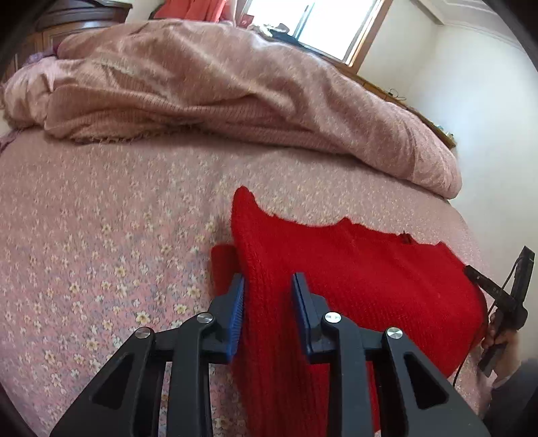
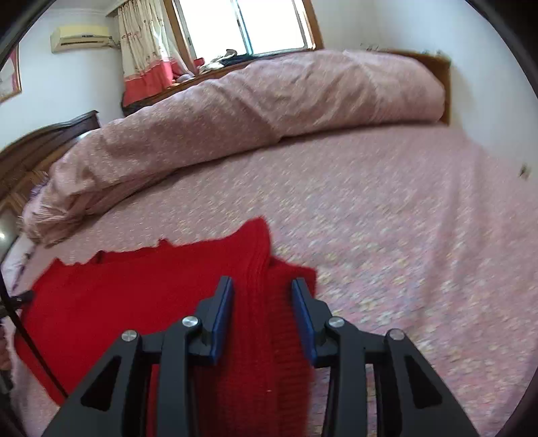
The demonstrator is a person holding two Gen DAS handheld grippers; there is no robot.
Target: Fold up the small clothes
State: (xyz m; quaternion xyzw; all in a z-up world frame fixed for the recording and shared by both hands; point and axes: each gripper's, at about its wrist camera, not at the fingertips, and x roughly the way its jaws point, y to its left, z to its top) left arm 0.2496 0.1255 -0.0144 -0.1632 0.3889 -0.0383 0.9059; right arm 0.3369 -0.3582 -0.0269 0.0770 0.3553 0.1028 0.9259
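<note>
A red knitted garment (image 1: pixel 353 275) lies spread on the pink flowered bedsheet (image 1: pixel 101 235). My left gripper (image 1: pixel 269 285) is open, its blue pads on either side of a raised fold at the garment's left edge. My right gripper (image 2: pixel 264 289) is open too, its pads on either side of a raised ridge of the same garment (image 2: pixel 134 289) at its right edge. In the left wrist view the right gripper (image 1: pixel 497 295) shows at the garment's far right side.
A rolled pink quilt (image 1: pixel 235 94) lies across the back of the bed (image 2: pixel 370 201). A wooden headboard (image 2: pixel 40 141), a window (image 2: pixel 248 23) with a curtain and white walls stand behind. A black cable (image 2: pixel 30 339) runs at the left.
</note>
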